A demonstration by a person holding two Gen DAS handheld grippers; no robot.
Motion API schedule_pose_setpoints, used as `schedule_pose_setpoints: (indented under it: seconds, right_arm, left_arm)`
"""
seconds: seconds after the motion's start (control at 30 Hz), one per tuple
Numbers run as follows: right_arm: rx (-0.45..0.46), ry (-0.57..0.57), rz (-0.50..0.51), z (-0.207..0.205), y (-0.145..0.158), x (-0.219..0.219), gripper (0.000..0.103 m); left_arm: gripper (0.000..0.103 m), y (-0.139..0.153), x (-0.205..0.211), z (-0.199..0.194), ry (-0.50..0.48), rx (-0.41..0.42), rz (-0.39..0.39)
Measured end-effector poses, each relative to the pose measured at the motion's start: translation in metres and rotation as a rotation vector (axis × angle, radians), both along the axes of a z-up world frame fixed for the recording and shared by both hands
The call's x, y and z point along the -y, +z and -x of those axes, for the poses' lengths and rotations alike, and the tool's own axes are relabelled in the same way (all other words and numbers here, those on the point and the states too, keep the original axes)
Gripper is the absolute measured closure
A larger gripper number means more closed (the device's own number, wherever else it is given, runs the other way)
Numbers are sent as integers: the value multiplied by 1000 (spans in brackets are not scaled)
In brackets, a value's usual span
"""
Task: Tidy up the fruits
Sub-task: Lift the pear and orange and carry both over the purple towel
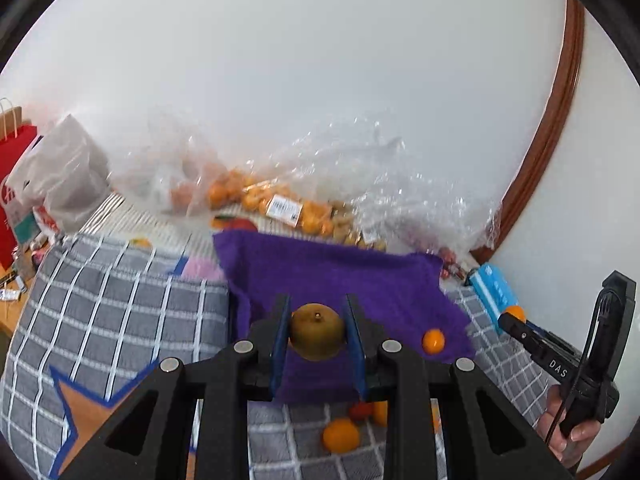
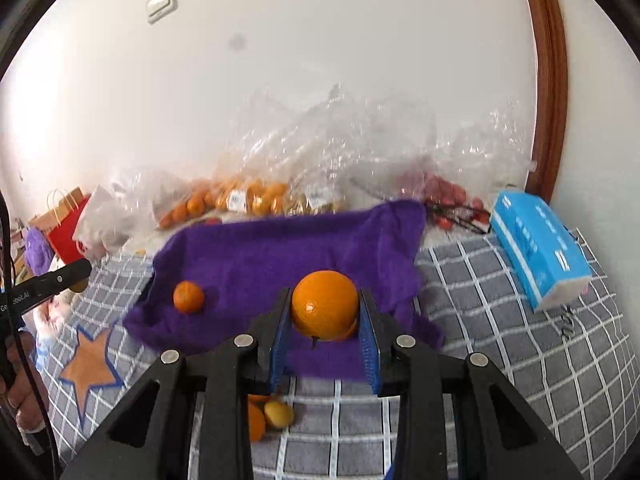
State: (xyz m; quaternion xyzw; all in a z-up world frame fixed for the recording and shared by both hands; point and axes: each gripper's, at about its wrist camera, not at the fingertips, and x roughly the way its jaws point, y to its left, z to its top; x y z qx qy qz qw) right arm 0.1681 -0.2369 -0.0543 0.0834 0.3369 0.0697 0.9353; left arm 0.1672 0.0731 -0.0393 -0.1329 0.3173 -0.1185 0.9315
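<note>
My left gripper (image 1: 317,334) is shut on a brown pear (image 1: 317,336) and holds it above the near part of a purple cloth (image 1: 340,276). My right gripper (image 2: 325,330) is shut on a large orange (image 2: 325,304) above the same purple cloth (image 2: 280,248). A small tangerine (image 1: 434,341) lies on the cloth, left of the orange in the right wrist view (image 2: 188,297). The right gripper shows at the right edge of the left wrist view (image 1: 516,322).
Loose fruits (image 1: 341,435) lie on the grey checked bedcover (image 1: 120,300) below the grippers. Clear bags of tangerines (image 1: 256,198) and red fruit (image 2: 444,196) lie along the wall. A blue tissue pack (image 2: 538,248) lies at the right. A red paper bag (image 1: 10,184) stands far left.
</note>
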Motion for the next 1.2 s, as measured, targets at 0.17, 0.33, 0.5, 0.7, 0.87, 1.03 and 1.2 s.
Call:
schedule_pose_setpoints:
  seconds: [0.17,0.33,0.5,0.7,0.87,1.03,1.2]
  right_arm:
    - [26,0,-14,-23,6,0,71]
    - [21,-11,-40,-42,-15,8,71]
    - [-24,-35,-24,-52,-36,19,71]
    - [-32,-56,-32,-55,-45,29,71]
    - [-66,-42,-37,-60,-55,29,71]
    - [-100,-29,-22,-63,-65,25,71]
    - [-156,-31,-15,-68,-80,25,71]
  left_arm:
    - [78,4,9,-29,-3,25,-4]
    - [78,-17,10,-39,-3,53,-6]
    - [78,-36,4,-41,12,23,-17]
    - [78,-51,-7,-50,26,-30,40]
    - [78,-57,-7,-49,19,-38,40]
    - [78,-63,-3,-50,8,-55,29]
    - [78,-74,-2,-55,-3,-94,45]
